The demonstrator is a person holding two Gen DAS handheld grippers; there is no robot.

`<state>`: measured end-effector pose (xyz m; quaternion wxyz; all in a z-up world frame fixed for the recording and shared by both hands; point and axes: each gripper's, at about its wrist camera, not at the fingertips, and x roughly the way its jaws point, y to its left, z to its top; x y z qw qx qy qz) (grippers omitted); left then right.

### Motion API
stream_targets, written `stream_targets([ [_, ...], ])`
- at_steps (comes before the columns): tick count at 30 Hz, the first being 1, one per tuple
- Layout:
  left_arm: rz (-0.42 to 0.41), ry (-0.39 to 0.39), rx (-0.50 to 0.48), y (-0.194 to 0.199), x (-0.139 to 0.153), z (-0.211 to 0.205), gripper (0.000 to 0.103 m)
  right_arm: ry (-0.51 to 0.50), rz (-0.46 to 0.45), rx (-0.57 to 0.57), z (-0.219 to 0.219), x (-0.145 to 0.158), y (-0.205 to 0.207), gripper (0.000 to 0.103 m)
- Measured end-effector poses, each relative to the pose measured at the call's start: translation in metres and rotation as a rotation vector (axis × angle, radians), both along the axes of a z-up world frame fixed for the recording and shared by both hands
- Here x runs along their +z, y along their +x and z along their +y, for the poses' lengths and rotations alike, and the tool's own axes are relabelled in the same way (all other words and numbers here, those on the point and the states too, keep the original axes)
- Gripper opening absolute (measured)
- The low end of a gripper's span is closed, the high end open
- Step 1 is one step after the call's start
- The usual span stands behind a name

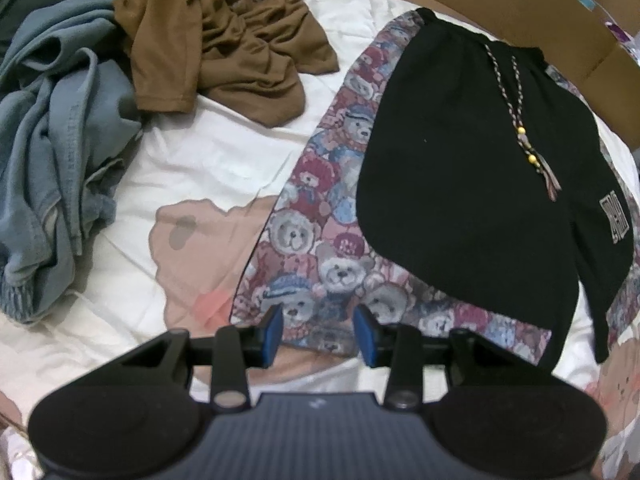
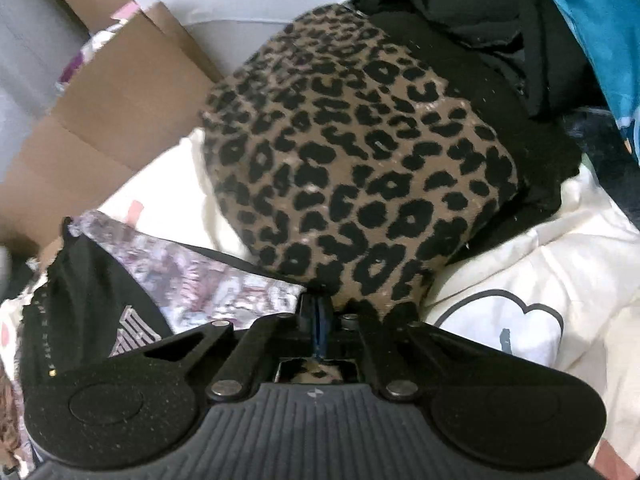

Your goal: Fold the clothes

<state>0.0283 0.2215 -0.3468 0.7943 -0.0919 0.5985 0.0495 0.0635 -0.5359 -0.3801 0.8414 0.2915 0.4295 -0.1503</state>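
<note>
Shorts with a black front (image 1: pixel 460 152) and teddy-bear print sides (image 1: pixel 320 200) lie flat on the white bedsheet (image 1: pixel 192 168). My left gripper (image 1: pixel 319 328) hangs over the near hem of the printed leg. Its blue pads stand apart and the print shows between them, untouched. In the right wrist view, my right gripper (image 2: pixel 318 312) is shut, and the dark-piped edge of the shorts (image 2: pixel 208 280) runs into its closed pads. A leopard-print garment (image 2: pixel 360 160) lies right beyond those tips.
A crumpled brown shirt (image 1: pixel 224 40) and a heap of blue denim (image 1: pixel 52 152) lie on the left of the bed. Cardboard boxes (image 1: pixel 520 12) line the far edge. Black clothes (image 2: pixel 480 20) are piled behind the leopard garment.
</note>
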Motion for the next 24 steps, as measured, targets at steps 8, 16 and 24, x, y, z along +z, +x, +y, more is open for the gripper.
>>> stream_targets([
  [8,-0.061,-0.026,-0.019,0.022,0.008,-0.005,0.046,-0.028,-0.039,0.088,0.009,0.043,-0.005,0.023],
  [16,-0.133,-0.052,-0.006,0.039,0.035,-0.002,0.046,-0.054,-0.087,0.162,0.026,0.09,-0.013,0.038],
  [24,-0.185,-0.063,-0.006,0.045,0.066,-0.004,0.046,-0.121,-0.123,0.208,0.044,0.132,-0.023,0.039],
])
